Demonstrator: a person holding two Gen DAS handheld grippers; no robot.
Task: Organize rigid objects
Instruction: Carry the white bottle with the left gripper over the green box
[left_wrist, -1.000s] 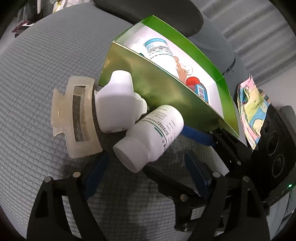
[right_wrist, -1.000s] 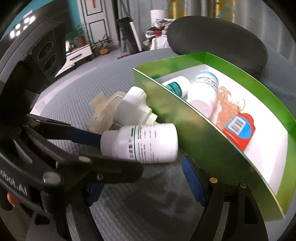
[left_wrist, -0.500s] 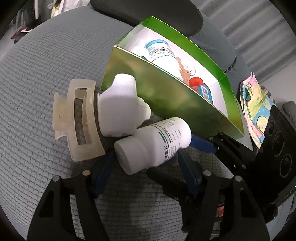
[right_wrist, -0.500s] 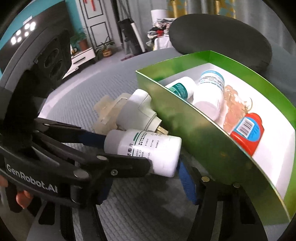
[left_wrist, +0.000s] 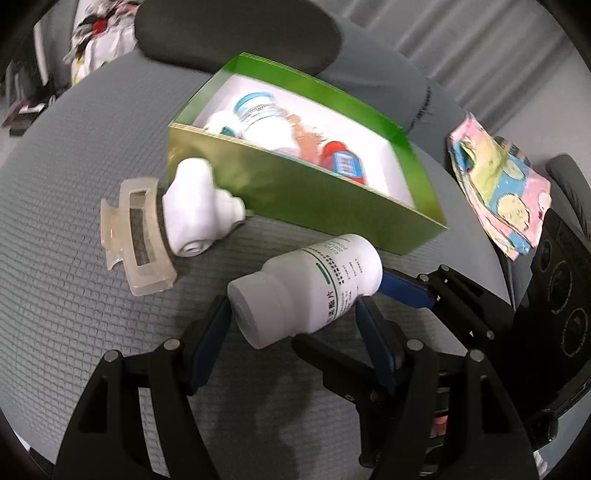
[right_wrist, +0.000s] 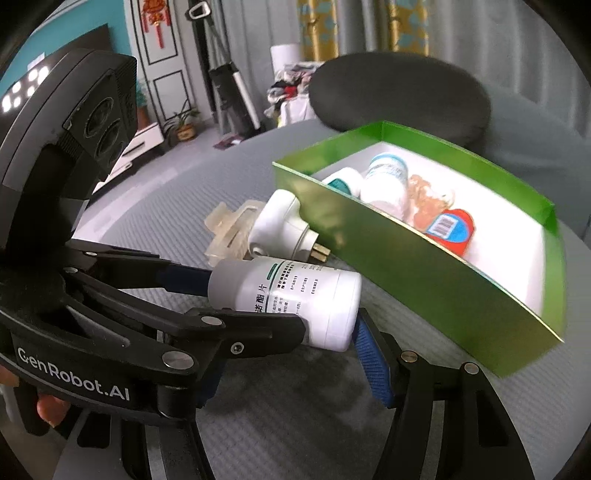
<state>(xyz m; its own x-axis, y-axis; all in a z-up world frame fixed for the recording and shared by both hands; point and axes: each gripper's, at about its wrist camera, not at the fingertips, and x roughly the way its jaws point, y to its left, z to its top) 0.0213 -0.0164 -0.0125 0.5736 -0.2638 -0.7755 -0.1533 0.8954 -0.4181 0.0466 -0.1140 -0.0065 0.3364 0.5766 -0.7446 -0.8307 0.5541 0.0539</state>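
A white pill bottle (left_wrist: 306, 288) with a green-striped label is held lying sideways above the grey surface, in front of the green box (left_wrist: 306, 192). My left gripper (left_wrist: 291, 325) is shut on it, one finger at the cap, one at the base. In the right wrist view the bottle (right_wrist: 291, 295) sits between the left gripper's black fingers (right_wrist: 243, 328). My right gripper (right_wrist: 291, 354) is open around the bottle's base end. The green box (right_wrist: 424, 273) holds two white bottles, a red item and a clear item. A white plug adapter (left_wrist: 195, 210) and a translucent hair claw (left_wrist: 136, 236) lie beside the box.
The grey textured cushion (left_wrist: 55, 288) carries everything. A dark round backrest (left_wrist: 240, 33) rises behind the box. A colourful folded cloth (left_wrist: 498, 188) lies to the right of the box. The room's floor and furniture show far behind in the right wrist view.
The left gripper has closed on the white bottle and lifted it away from the plug adapter and the box wall. The adapter and hair claw stayed put.
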